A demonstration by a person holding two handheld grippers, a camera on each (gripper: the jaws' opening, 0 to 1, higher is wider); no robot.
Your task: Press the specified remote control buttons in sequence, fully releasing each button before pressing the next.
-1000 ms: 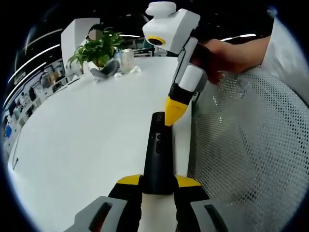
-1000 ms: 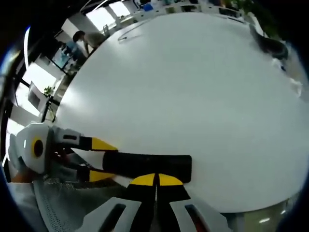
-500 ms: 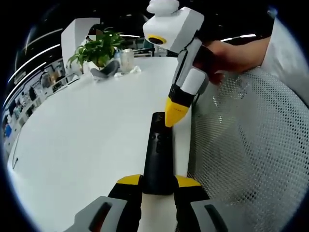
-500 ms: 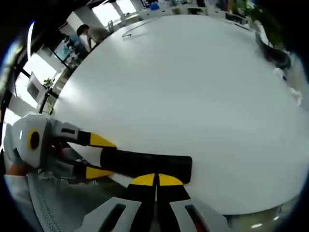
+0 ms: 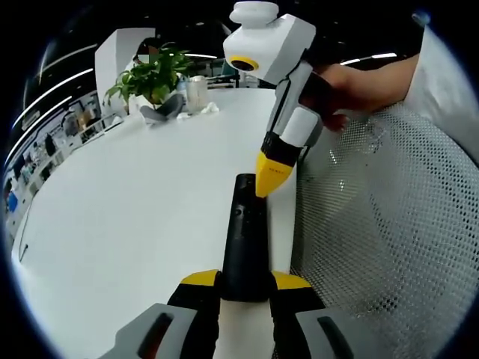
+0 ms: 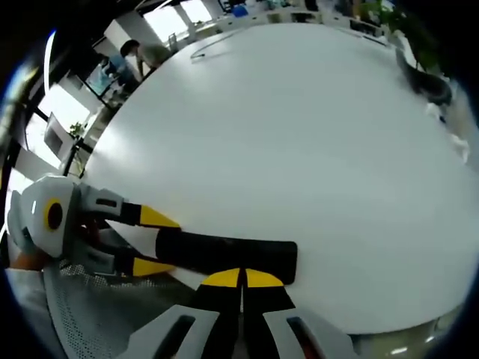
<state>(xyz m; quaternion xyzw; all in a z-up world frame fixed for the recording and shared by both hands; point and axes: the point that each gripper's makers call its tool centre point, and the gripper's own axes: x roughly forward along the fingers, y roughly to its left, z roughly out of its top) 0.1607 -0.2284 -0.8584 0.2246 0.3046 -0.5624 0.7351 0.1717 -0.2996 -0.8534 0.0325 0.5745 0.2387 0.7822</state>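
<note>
In the left gripper view, far to the left on my white table [image 5: 127, 217], one potted plant [image 5: 150, 75] stands with a clear cup [image 5: 196, 93] just beside it. Nearer the middle, my left gripper [image 5: 245, 283] rises from the bottom with its two yellow-tipped jaws clamped on the near end of the one black remote [image 5: 244, 239], which lies along the table's right edge and points away from me. My right gripper [image 5: 271, 179] comes down from above on a slant, its jaws pressed together into one yellow tip that meets the far end of the remote's top face. A hand [image 5: 340, 90] grips its handle, and a white mesh chair back [image 5: 389, 224] lies to the right.

In the right gripper view, the left gripper [image 6: 153, 243] enters from the left, gripping the remote [image 6: 224, 254] between its two jaws. My right gripper's [image 6: 241, 278] jaws sit closed together right at the remote's long side.
</note>
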